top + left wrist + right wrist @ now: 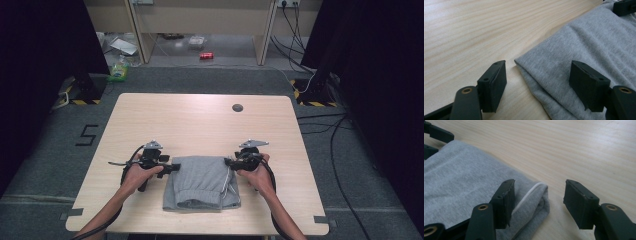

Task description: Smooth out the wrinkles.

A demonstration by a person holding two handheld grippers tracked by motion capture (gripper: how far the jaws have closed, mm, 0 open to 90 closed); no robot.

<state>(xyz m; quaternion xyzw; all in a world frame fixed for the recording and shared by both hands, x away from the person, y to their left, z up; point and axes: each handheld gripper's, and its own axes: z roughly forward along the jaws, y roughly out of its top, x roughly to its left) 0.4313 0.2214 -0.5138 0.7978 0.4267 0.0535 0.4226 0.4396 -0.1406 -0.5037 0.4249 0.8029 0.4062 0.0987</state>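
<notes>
Sweatpants (201, 182), folded grey, lie at the near middle of the tabletop (200, 120), hem toward 6 o'clock. Left tool (172, 167) stands wide open at their 10 o'clock corner, one jaw over wood, one over cloth, gripping nothing. Right tool (229, 162) straddles the 2 o'clock corner, open too, its pads clear of the cloth and white cord (527, 193). Closing now, either tool might pinch only the top layer, so the fold would peel apart when lifted; the cord could snag. Bare wood runs toward 12 o'clock, past a dark cap (237, 107).
</notes>
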